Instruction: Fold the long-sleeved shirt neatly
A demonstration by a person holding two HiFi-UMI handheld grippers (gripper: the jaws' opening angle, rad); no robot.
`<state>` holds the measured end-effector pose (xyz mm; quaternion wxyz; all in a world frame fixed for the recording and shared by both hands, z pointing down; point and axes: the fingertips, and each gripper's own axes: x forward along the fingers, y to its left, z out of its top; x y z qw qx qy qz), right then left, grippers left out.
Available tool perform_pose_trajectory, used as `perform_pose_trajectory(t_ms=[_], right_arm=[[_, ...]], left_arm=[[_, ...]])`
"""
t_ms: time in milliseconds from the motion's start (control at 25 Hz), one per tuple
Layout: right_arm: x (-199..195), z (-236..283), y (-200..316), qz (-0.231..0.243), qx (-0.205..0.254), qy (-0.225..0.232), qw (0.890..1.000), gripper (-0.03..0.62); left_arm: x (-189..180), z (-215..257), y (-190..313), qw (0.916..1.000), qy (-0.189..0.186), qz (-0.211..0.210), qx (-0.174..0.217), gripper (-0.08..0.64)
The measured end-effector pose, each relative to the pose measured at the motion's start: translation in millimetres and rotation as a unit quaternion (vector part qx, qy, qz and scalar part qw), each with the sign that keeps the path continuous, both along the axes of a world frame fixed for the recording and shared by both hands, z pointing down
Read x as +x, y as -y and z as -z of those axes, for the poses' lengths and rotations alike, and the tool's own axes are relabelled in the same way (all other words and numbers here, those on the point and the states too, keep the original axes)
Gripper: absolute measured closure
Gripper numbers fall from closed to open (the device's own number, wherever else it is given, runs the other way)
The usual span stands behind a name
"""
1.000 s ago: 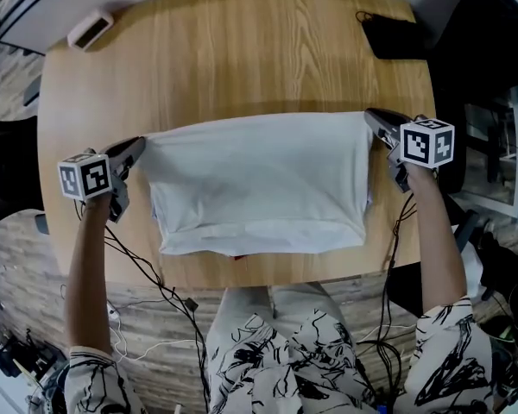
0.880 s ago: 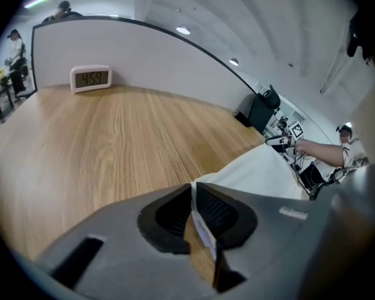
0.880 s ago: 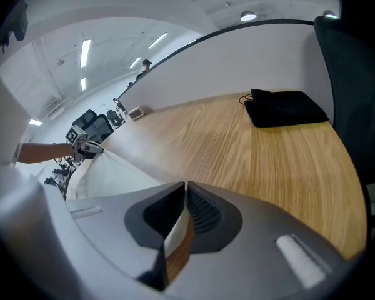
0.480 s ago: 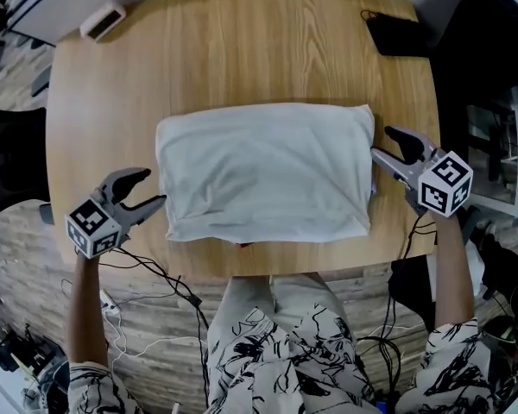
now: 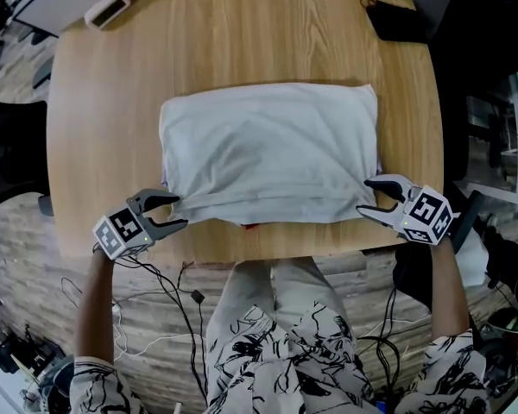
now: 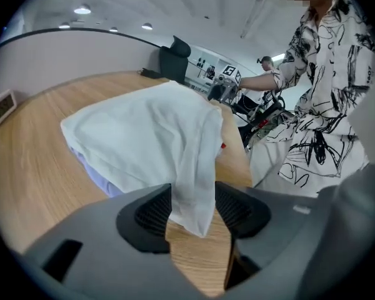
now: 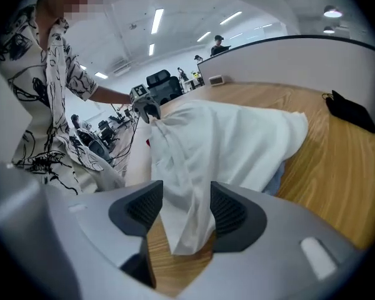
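The long-sleeved shirt (image 5: 268, 149) is seen folded into a white rectangle on the wooden table (image 5: 242, 33). It is centred between the left and right edges and lies closer to the near edge than to the far one. A pale blue layer (image 6: 90, 170) is exposed beneath its left side, and a small red spot (image 5: 249, 225) is visible at its near edge.

The left gripper (image 5: 180, 211) is placed at the near left corner of the shirt. Its jaws are spread and closing, and the corner of the cloth is seen hanging between them over bare wood, not clamped. The right gripper (image 5: 363, 195) is set at the near right corner. Its jaws are likewise held apart, with a fold of the cloth lying loose between them.

A black object (image 5: 395, 20) is found at the far right corner of the table, and a small white device (image 5: 107, 9) by the far left corner. Cables (image 5: 168, 300) are seen trailing below the near edge.
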<state>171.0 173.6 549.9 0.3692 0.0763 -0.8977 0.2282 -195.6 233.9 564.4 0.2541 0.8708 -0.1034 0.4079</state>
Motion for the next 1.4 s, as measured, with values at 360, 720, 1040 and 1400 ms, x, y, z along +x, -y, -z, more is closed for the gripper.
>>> perform_pose_trajectory(t_ms=[360,720,1040,1400], right_arm=[[11.6,-8.8,-33.5,0.013,0.014,-0.018,1.000,0.339],[12.5,-23.9,-18.2,0.023,0.050,-0.050,0.997,0.360],[16.8,-23.8,-6.2,0.067,0.170,-0.116,0.976,0.521],[18.8,-30.6,-17.3,0.065,0.169,-0.144,0.973,0.515]], left_arm=[[11.6,12.2,-41.1,0.9966,-0.024,-0.077,0.016,0.380],[5.7,-7.7,-22.8,0.9963,0.027,-0.072,0.037,0.440],[3.2,-10.2,-24.2,0.9927,0.046,-0.084,0.073,0.534],[1.2,-11.5,-26.0,0.9922,0.050,-0.085,0.076,0.534]])
